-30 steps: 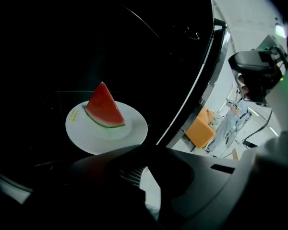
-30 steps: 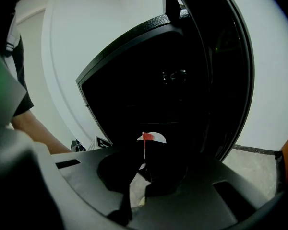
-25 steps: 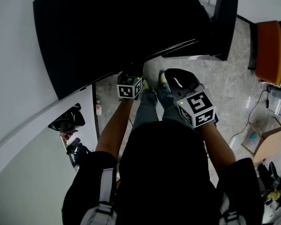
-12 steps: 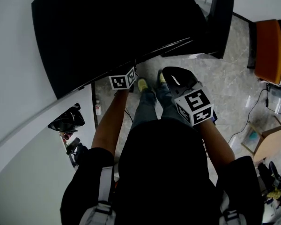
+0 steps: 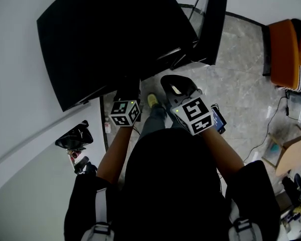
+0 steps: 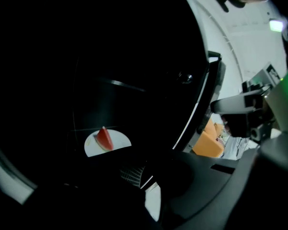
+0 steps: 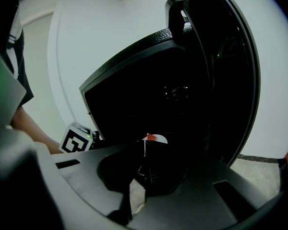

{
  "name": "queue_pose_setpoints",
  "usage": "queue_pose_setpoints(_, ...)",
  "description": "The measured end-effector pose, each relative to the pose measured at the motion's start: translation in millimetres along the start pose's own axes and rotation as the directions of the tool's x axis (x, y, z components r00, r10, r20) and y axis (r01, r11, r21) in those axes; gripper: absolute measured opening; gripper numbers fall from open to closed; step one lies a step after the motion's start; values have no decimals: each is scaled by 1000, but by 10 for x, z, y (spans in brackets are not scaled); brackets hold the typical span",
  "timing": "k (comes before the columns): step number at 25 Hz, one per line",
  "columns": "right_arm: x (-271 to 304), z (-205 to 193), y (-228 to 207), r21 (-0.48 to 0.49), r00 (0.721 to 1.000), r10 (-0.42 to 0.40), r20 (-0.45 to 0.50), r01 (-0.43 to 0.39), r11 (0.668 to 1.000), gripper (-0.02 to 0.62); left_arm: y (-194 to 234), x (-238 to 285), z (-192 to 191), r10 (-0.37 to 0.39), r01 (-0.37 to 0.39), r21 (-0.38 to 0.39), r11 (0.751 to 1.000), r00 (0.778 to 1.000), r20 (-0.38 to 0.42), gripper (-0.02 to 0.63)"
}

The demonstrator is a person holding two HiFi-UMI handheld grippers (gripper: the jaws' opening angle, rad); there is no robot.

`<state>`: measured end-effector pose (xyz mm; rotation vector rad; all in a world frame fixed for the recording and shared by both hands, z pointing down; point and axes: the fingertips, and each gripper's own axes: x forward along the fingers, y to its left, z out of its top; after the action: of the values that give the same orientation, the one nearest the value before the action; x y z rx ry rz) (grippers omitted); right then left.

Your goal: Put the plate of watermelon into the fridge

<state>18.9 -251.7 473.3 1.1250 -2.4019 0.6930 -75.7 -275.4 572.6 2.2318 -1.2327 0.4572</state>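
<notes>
A white plate [image 6: 116, 143] with a red watermelon slice [image 6: 104, 138] lies inside the dark, open black fridge [image 5: 110, 39]. In the right gripper view the same plate [image 7: 158, 139] shows just past the jaw tips. My left gripper [image 6: 139, 176] is shut and holds nothing; it points at the fridge opening, short of the plate. In the head view its marker cube [image 5: 125, 113] sits below the fridge's front edge. My right gripper [image 7: 143, 150] also has its jaws together and empty, to the right of the left one [image 5: 166, 80].
The fridge door [image 5: 213, 24] stands open at the right of the cabinet. An orange chair [image 5: 286, 49] and a cardboard box [image 5: 291, 154] stand on the stone floor at the right. A white wall and some small dark items [image 5: 72, 134] are at the left.
My left gripper has drawn back from the fridge front toward my body. The right gripper has shifted a little left and stays beside it.
</notes>
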Motion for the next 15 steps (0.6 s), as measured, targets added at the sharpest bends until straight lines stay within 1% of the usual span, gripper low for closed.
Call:
queue_pose_setpoints(4,-54,88,62,-35,1000,14,27,-13,999,20,-250,-311,280,2,-4,27,1000,997,75,12)
queue_pose_setpoints(9,-190,161,10,-47,998,17,56,-15,999,20,-509,-558,525,-7,1,43,999,989,145,12)
queue_pose_setpoints(15,-475,336,-171,-70,994,22,106,-14,997,20,-701,-716,806,14,-20,27,999,978,206,12)
